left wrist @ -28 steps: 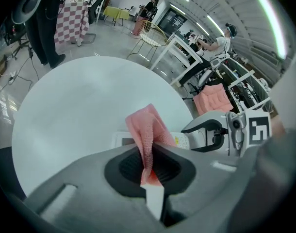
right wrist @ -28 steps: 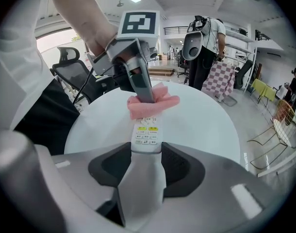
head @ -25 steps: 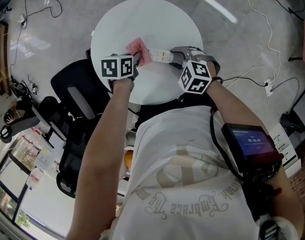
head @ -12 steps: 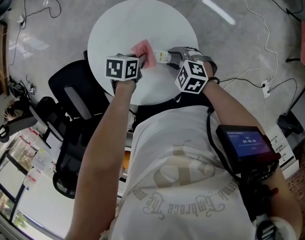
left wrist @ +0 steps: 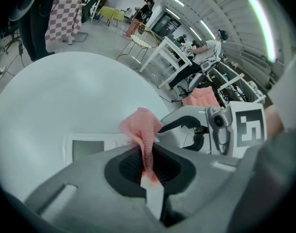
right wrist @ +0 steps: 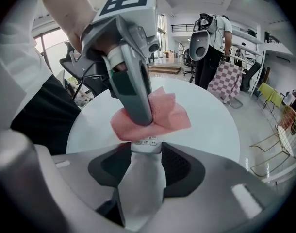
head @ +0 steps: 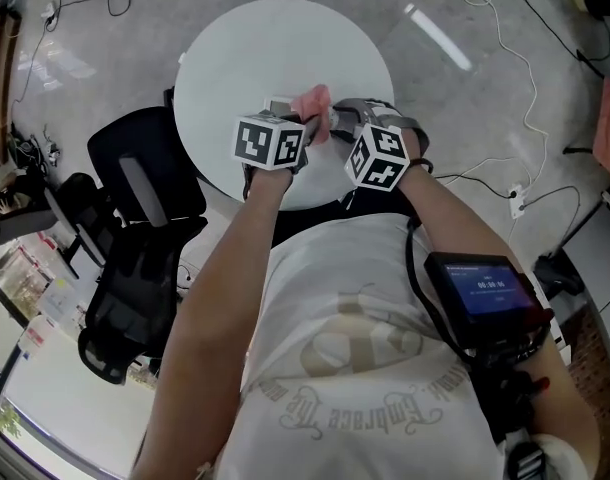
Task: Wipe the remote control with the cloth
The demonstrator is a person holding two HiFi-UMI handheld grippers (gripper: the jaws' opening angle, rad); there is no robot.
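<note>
Here my right gripper (right wrist: 146,152) clamps the remote control (right wrist: 144,178) by one end over the table (head: 245,48), steadying it so my left gripper (left wrist: 149,165), pinched on the cloth (left wrist: 140,125), can rub the other end.

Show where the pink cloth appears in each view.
Head view: pink cloth upper centre.
Left gripper view: pink cloth centre, pinched by left gripper.
Right gripper view: pink cloth centre, on remote control held by right gripper.
Shared landmark: round white table.
</note>
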